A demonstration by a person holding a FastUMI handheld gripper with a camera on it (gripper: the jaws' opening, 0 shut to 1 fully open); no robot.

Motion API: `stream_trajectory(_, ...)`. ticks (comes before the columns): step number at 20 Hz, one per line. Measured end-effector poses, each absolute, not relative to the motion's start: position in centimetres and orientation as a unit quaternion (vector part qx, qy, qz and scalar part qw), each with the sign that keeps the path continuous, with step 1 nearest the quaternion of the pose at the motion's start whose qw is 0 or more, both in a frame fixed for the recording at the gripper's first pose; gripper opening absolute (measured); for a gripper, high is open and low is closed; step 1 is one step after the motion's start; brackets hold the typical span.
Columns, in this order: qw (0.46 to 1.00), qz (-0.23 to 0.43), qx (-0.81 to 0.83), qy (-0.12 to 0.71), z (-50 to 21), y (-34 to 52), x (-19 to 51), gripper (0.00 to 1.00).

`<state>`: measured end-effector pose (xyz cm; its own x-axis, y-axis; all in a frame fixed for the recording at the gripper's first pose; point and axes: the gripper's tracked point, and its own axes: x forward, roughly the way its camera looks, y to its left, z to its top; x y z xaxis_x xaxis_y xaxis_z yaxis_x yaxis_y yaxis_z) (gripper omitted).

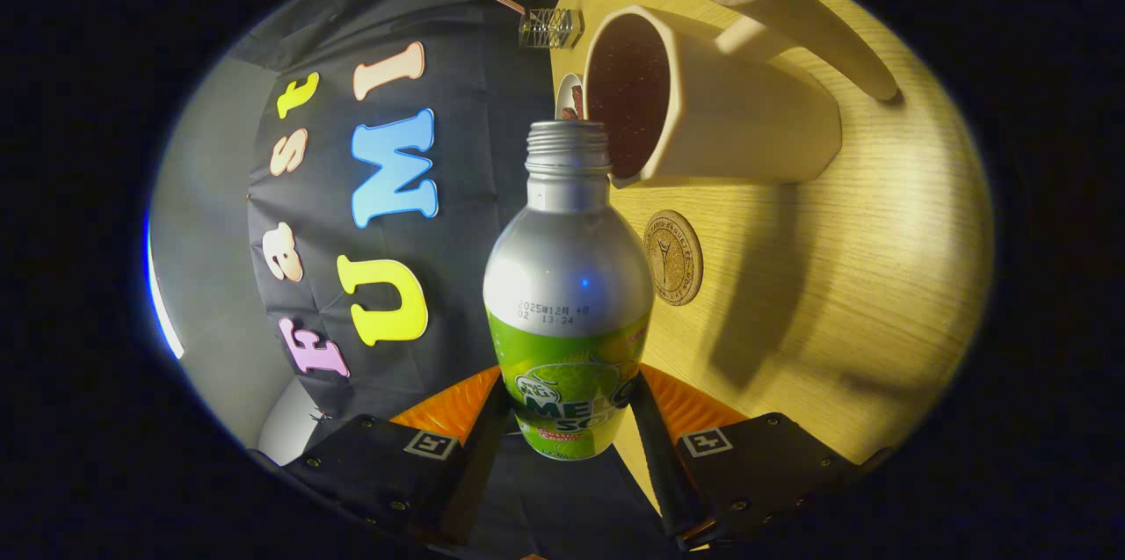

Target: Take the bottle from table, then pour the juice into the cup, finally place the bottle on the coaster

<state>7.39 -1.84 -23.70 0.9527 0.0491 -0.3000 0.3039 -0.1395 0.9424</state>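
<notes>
Gripper: the gripper (569, 432) is clenched on the bottle, one finger pressing each side of its lower body; the whole view is rolled sideways, so the table stands like a wall beside the bottle.
Fingers: the fingers (655, 446) flank the green label band, their pads meeting it low on the body.
Bottle: the aluminium drink bottle (567, 279) sits between the fingers and reaches forward beyond them, silver on the shoulder and neck, green label below, with small printed characters on the silver part.
Bottle mouth: the threaded neck is uncapped, and its rim lies right at the lip of the cup, on the nearer side of the opening.
Cup: the cream cup (738, 129) stands on the table just beyond the bottle's mouth, its faceted wall pale and its inside dark with fine speckles.
Coaster: the round cork coaster (673, 258) lies flat on the table, bare, beside the bottle's shoulder and nearer the fingers than the cup.
Table: the light wood-grain table (861, 279) carries the cup and the coaster.
Wooden peg: a pale round wooden rod (791, 19) lies past the cup.
Far edge: a small clear container (549, 27) sits at the table's far edge, against the booth's wall.
</notes>
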Motion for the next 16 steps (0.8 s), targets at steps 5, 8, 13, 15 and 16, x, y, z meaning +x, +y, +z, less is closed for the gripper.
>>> stream_trajectory(5, 0.614, -0.099, 0.777, 0.102, -22.4, -1.9, 8.4, 0.77)
stream_trajectory(8, 0.597, -0.095, 0.791, 0.095, -21.7, -1.8, 8.8, 0.77)
stream_trajectory(13, 0.576, -0.098, 0.806, 0.09, -20.9, -1.8, 9.2, 0.77)
stream_trajectory(15, 0.567, -0.101, 0.813, 0.086, -20.7, -2.0, 9.1, 0.77)
stream_trajectory(16, 0.563, -0.102, 0.816, 0.082, -20.6, -2.1, 9.2, 0.77)
